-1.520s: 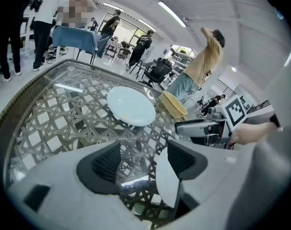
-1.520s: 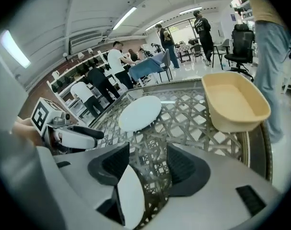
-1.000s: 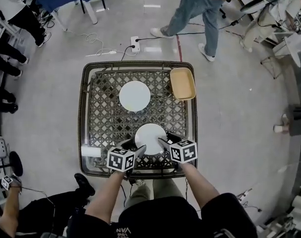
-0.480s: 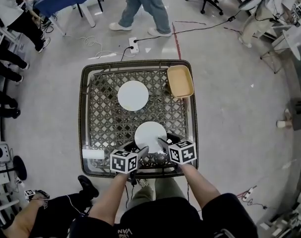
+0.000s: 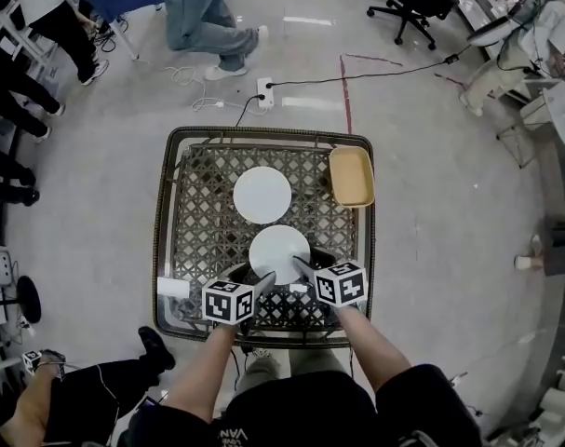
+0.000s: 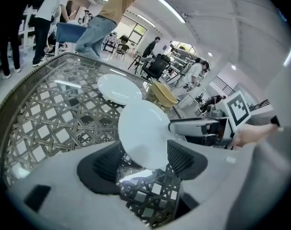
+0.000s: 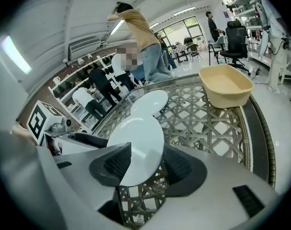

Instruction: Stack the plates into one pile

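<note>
A white plate (image 5: 279,252) is held over the near half of the woven glass-topped table (image 5: 204,231), tilted, its near rim between both grippers. My left gripper (image 5: 264,278) is shut on the plate's (image 6: 141,128) left near edge. My right gripper (image 5: 300,267) grips the plate (image 7: 138,145) from the right near edge. A second white plate (image 5: 262,194) lies flat on the table just beyond it, also seen as the far plate (image 6: 118,88) and the far plate (image 7: 150,103) in the gripper views.
A shallow yellow tub (image 5: 352,176) stands at the table's far right corner. A white card (image 5: 173,287) lies near the left front corner. A raised wicker rim (image 5: 157,250) runs round the table. People walk and stand on the floor beyond.
Both grippers have carried the near plate away from me, toward the far plate; the gap between the two plates has shrunk. A person has walked leftward across the floor.
</note>
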Motion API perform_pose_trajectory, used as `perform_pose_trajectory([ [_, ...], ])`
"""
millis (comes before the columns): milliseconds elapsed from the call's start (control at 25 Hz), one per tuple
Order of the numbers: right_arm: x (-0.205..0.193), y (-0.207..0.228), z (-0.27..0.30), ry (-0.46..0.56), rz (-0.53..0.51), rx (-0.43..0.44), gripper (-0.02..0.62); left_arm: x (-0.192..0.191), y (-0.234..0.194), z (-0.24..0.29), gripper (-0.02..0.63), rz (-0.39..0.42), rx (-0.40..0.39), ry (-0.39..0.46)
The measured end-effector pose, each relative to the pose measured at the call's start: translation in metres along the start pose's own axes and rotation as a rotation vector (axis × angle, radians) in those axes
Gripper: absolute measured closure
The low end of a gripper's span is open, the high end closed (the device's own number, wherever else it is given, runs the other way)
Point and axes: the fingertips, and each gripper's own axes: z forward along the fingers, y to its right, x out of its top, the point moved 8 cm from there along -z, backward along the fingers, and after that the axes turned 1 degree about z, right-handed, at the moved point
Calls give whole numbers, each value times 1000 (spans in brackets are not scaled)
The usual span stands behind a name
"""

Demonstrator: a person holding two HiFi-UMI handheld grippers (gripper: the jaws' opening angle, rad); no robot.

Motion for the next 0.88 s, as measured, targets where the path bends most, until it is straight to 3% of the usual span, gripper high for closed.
perform_pose_trajectory([
  [480, 80, 13, 57, -20, -117, 49, 388, 54, -40, 18, 304, -92, 67, 102],
  [880, 118, 19, 82, -29, -187, 73, 377, 94, -59, 29, 298, -97, 126, 143],
])
